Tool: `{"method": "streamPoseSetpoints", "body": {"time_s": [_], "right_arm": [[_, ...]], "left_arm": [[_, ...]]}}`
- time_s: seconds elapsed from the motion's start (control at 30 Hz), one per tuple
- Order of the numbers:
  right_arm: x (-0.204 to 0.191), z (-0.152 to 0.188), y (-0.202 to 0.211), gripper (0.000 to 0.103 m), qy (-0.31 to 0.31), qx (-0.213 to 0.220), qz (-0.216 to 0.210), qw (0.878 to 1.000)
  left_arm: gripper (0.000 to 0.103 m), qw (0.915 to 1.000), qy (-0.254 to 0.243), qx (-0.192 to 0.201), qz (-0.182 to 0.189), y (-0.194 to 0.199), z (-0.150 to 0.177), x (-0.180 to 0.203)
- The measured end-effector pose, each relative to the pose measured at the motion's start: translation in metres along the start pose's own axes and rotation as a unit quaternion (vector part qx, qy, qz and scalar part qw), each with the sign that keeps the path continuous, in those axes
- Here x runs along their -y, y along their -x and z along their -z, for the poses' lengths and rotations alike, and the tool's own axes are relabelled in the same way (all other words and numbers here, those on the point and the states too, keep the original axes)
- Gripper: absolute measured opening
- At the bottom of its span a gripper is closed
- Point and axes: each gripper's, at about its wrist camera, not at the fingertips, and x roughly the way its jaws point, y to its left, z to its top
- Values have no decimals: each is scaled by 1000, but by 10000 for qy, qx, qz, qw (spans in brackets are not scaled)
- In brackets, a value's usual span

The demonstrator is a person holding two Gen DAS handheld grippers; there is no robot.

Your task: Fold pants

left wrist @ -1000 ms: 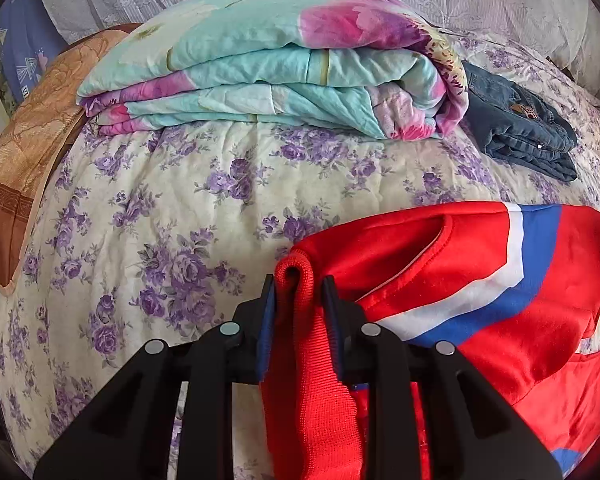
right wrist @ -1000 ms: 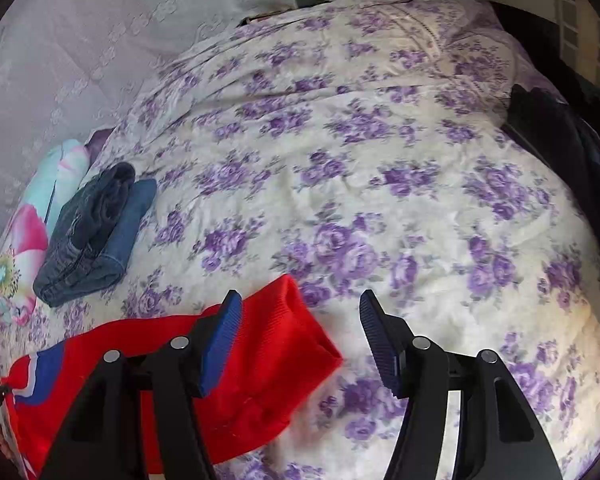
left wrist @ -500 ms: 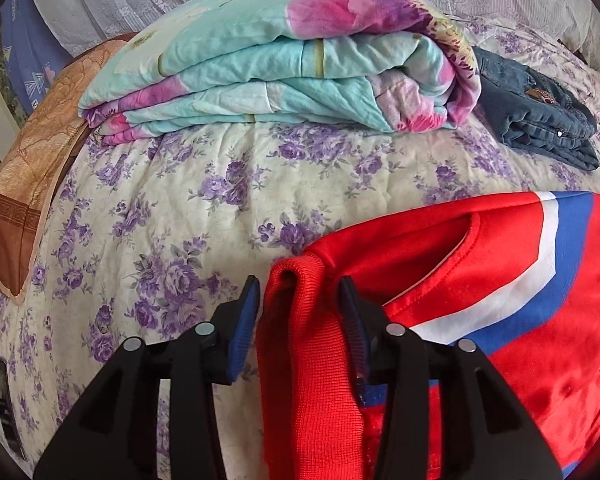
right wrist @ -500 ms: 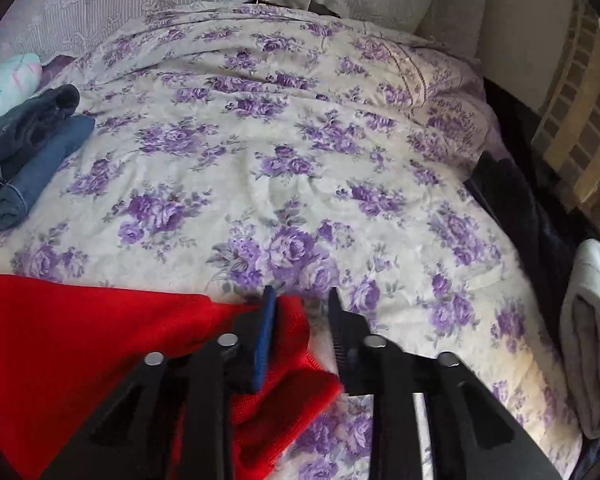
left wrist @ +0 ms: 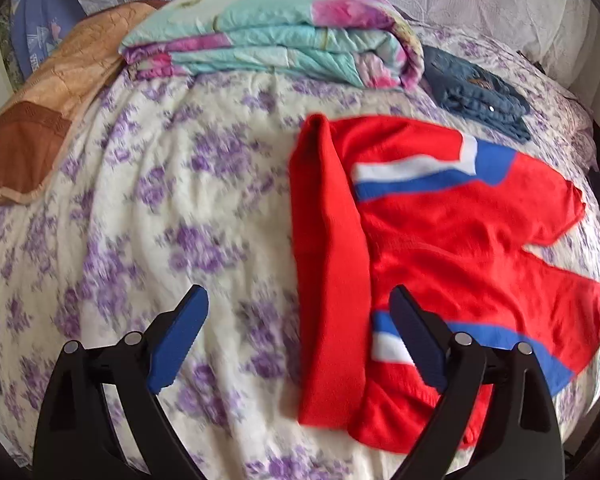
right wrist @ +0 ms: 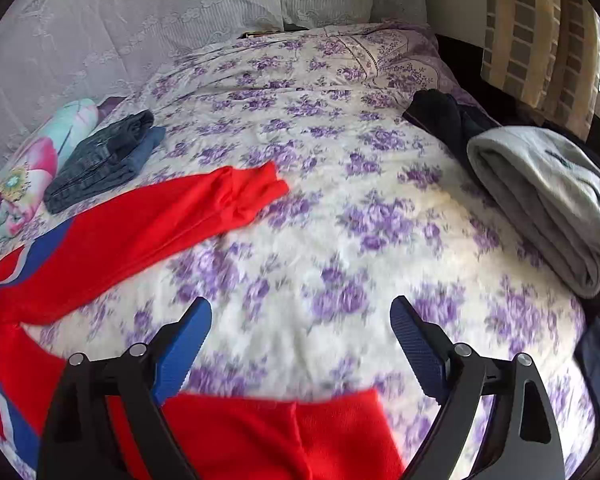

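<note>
Both claws are wide open and hold nothing. The red pants (left wrist: pixel 440 232) lie flat on the bed (left wrist: pixel 188 216), ahead of the left claw (left wrist: pixel 298 330) and partly under its right finger. One red leg (right wrist: pixel 172 216) stretches ahead-left of the right claw (right wrist: pixel 300 338).

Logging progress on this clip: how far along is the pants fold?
Barely begun. The red pants lie spread on the bedspread, legs apart, no fold visible. Nothing is in hand: left gripper and right gripper are both open and empty. The whole fold remains.
</note>
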Motion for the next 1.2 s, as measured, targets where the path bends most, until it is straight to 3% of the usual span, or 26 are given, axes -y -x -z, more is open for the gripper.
{"method": "streamPoseSetpoints", "body": {"time_s": [0.17, 0.23, 0.37, 0.43, 0.6, 0.67, 0.73, 0.77, 0.8, 0.83, 0.93, 1.0, 1.07, 1.13, 1.2], "right_arm": [[-16, 44, 30, 98, 210, 44, -152, 9997], [-14, 55, 40, 98, 282, 122, 86, 9995], [10, 68, 49, 99, 89, 147, 331, 9993], [29, 73, 47, 99, -186, 81, 318, 9993], [53, 75, 26, 97, -835, 30, -175, 9964], [54, 70, 13, 84, -950, -46, -404, 9946], [52, 67, 1, 48, -1005, -165, -547, 9933], [51, 65, -2, 39, -993, -177, -721, 9923], [49, 63, -2, 17, -999, -221, -937, 9903], [47, 63, 3, 15, -973, -172, -874, 9913], [51, 65, 32, 15, -759, 161, -612, 9951], [59, 72, 30, 15, -729, -16, -551, 9958], [65, 80, 7, 31, -822, -279, -511, 9949], [54, 78, 6, 54, -471, -282, -496, 9973], [39, 72, 19, 71, -10, -336, 104, 9994]], "left_arm": [[88, 9998, -143, -135, 97, -8, 37, 23], [57, 9998, -119, -80, 132, -8, 45, 30], [50, 9974, -578, 206, -370, 3, 52, 51], [48, 9968, -640, 268, -402, 9, 53, 54], [36, 9973, -509, 296, -449, 13, 48, 50], [28, 9970, -465, 314, -524, 13, 47, 48], [19, 9961, -444, 300, -702, 10, 46, 44], [19, 9962, -428, 247, -711, 7, 46, 42], [19, 9963, -420, 186, -720, 4, 46, 40], [19, 9961, -417, 154, -756, 2, 46, 39], [20, 9945, -568, 181, -863, 0, 50, 42], [20, 9940, -635, 168, -871, -2, 51, 43], [20, 9930, -706, 134, -936, -7, 50, 46], [21, 9901, -874, 136, -1089, -10, 51, 51], [21, 9871, -1073, 136, -1178, -7, 51, 55]]}}
